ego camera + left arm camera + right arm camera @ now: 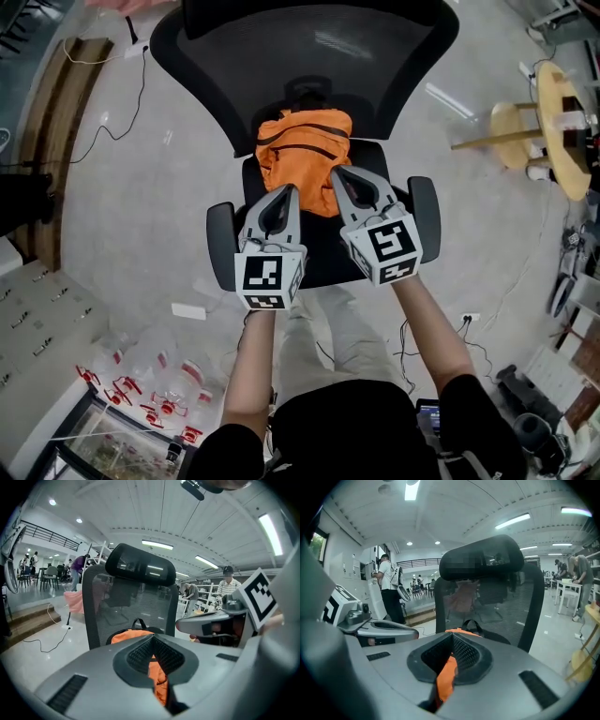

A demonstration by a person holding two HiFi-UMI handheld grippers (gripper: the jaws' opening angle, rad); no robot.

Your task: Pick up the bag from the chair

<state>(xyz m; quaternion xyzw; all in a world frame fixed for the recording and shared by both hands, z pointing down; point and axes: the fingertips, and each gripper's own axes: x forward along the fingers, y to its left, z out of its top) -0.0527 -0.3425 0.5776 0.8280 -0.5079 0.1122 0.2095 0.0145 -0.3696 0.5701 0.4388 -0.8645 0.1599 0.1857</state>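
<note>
Both grippers closed over the chair seat, the bag at the seat's far end.
Head view: the orange bag [302, 141] lies on the chair [309, 56] seat against the backrest. The left gripper [292, 190] and right gripper [336, 173] are side by side, pointing at its near edge. Left gripper view: jaws pressed together on nothing, with the bag [126, 635] beyond them. Right gripper view: jaws likewise together and empty, with the bag [461, 631] beyond and the backrest behind it.

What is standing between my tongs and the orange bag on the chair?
Nothing visible. The orange backpack lies uncovered on the chair seat, straight ahead of the left tongs and right tongs.
</note>
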